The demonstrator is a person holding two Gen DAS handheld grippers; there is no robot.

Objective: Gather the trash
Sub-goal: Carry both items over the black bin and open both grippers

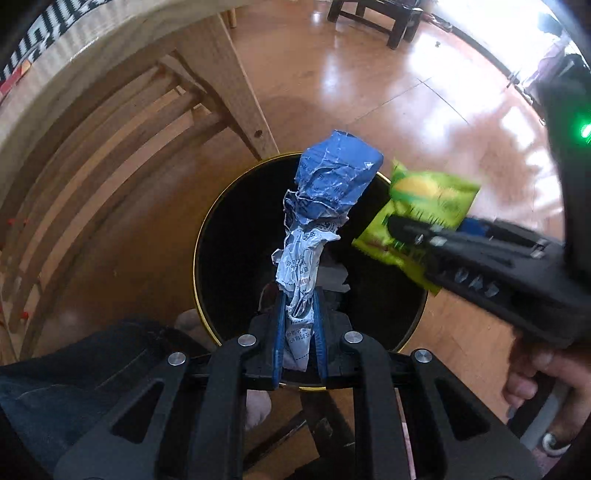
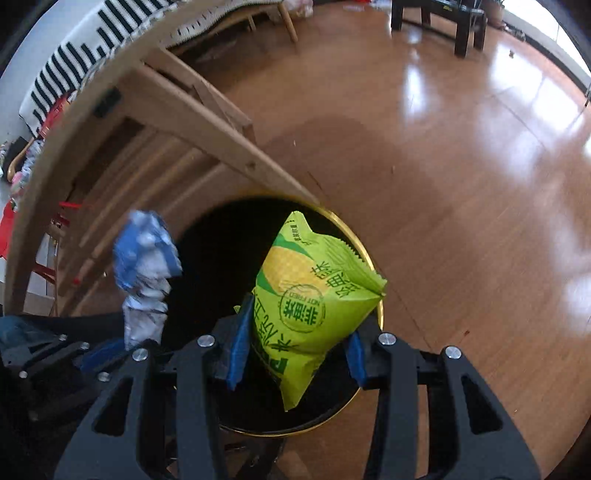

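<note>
Through the left wrist camera I see my left claw (image 1: 299, 328) pressed tight on a crumpled blue-and-white plastic wrapper (image 1: 325, 206). Its blue pads pinch the white lower end, and the blue upper part stands away from the claw toward 12 o'clock. The wrapper hangs directly over the round black waste bin with a thin gold rim (image 1: 207, 229), which fills the middle of the view on the glossy brown wooden floor (image 1: 351, 81).

At 3 o'clock in that same view, my right claw (image 1: 410, 229) reaches in from the side, pinching a bright green snack packet printed with a yellow corn picture (image 1: 432, 199). The packet sits over the bin's rim at about 2 o'clock of the opening. A hand (image 1: 535, 373) grips the handle at 4 o'clock.

From the right wrist camera, the right claw (image 2: 299, 350) stands partly spread, its pads pressing both sides of the puffy green packet (image 2: 314, 295), which tilts toward 1 o'clock above the bin's dark mouth (image 2: 218, 258). The wrapper (image 2: 147, 273) shows blurred at 9 o'clock, just beside the bin's edge, with the left claw (image 2: 110, 350) under it.

A pale wooden chair frame with slats (image 1: 155, 110) stands from 9 to 11 o'clock, touching or nearly touching the bin; I cannot tell which. Dark furniture legs (image 2: 461, 26) stand at 12 o'clock, well apart.
</note>
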